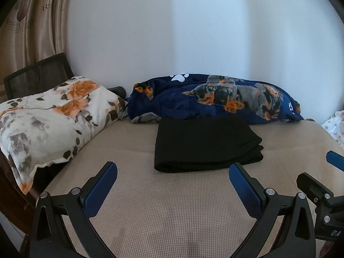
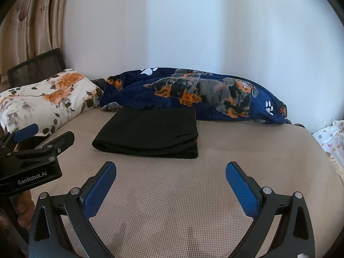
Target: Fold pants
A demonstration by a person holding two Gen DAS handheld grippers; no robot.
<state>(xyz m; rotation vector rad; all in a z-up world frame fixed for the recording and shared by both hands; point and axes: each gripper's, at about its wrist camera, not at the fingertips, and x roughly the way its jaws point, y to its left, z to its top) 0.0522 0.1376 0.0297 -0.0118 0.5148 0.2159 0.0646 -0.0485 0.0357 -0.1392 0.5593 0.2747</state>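
Beige woven bedding (image 1: 172, 204) runs back to a white wall, with a floral pillow (image 1: 49, 118) and a navy dog-print blanket (image 1: 215, 99) along the far edge. On it lie the black pants (image 1: 204, 144), already a compact stacked rectangle just before the blanket. Both the left gripper (image 1: 173, 180) and right gripper (image 2: 171, 179) hover short of them, jaws spread wide, holding nothing. Any further nudge risks dragging the top layer, since the loose right-hand edges would likely slide and fan open.
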